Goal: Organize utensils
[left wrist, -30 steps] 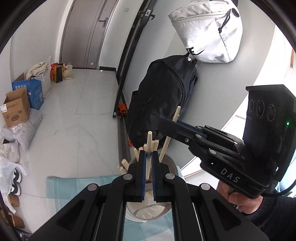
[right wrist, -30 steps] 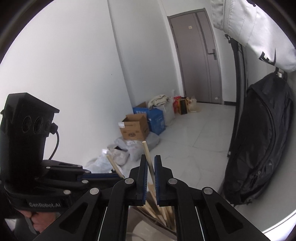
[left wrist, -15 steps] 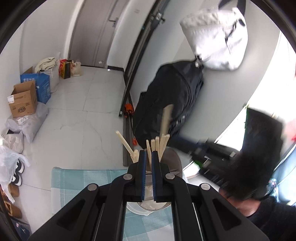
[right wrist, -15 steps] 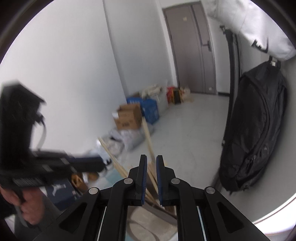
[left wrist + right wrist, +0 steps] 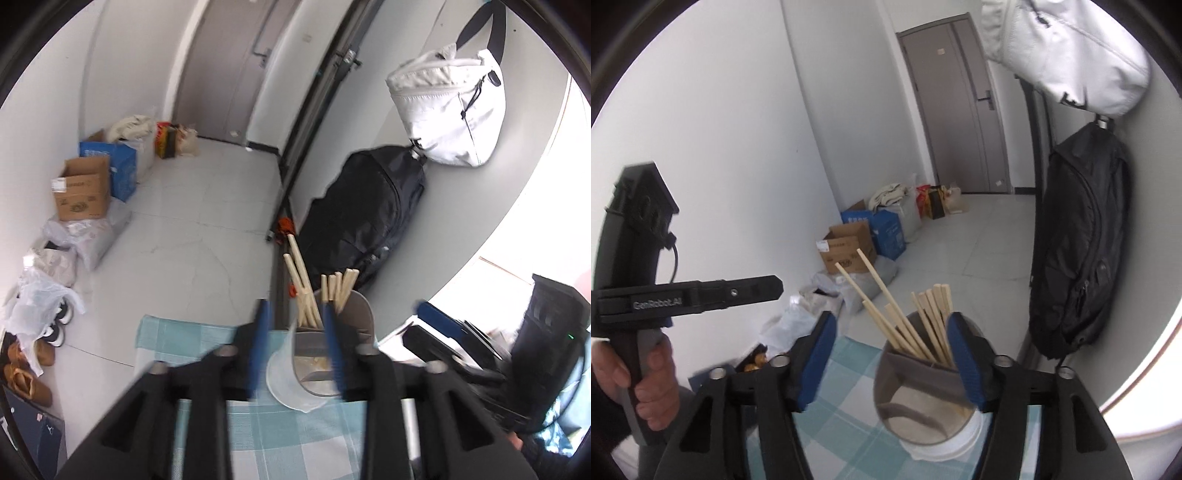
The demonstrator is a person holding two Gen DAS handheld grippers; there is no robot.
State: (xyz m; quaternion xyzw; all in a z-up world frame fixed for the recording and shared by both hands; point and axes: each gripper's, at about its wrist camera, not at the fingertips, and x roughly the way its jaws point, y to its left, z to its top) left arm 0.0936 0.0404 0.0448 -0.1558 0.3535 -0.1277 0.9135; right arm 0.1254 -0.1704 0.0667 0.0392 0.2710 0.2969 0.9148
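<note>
Several wooden chopsticks [image 5: 916, 325] stand in a round divided holder [image 5: 923, 413] on a blue checked cloth [image 5: 846, 373]. The chopsticks [image 5: 317, 295] and the holder [image 5: 314, 369] also show in the left wrist view. My right gripper [image 5: 890, 325] is open and empty, with its fingers either side of the chopstick tops. My left gripper [image 5: 295, 321] is open and empty just above and in front of the holder. The left gripper's body [image 5: 683, 295] shows at the left of the right wrist view. The right gripper's body [image 5: 461, 343] shows at the right of the left wrist view.
A black backpack [image 5: 369, 210] and a white bag [image 5: 450, 110] hang on the wall to the right. Cardboard and blue boxes [image 5: 88, 184] and plastic bags [image 5: 48, 273] sit on the floor at the left. A grey door [image 5: 960, 110] is at the far end.
Both grippers have opened and let go of the chopsticks they held. Those chopsticks now stand in the holder. Both grippers have drawn back and apart.
</note>
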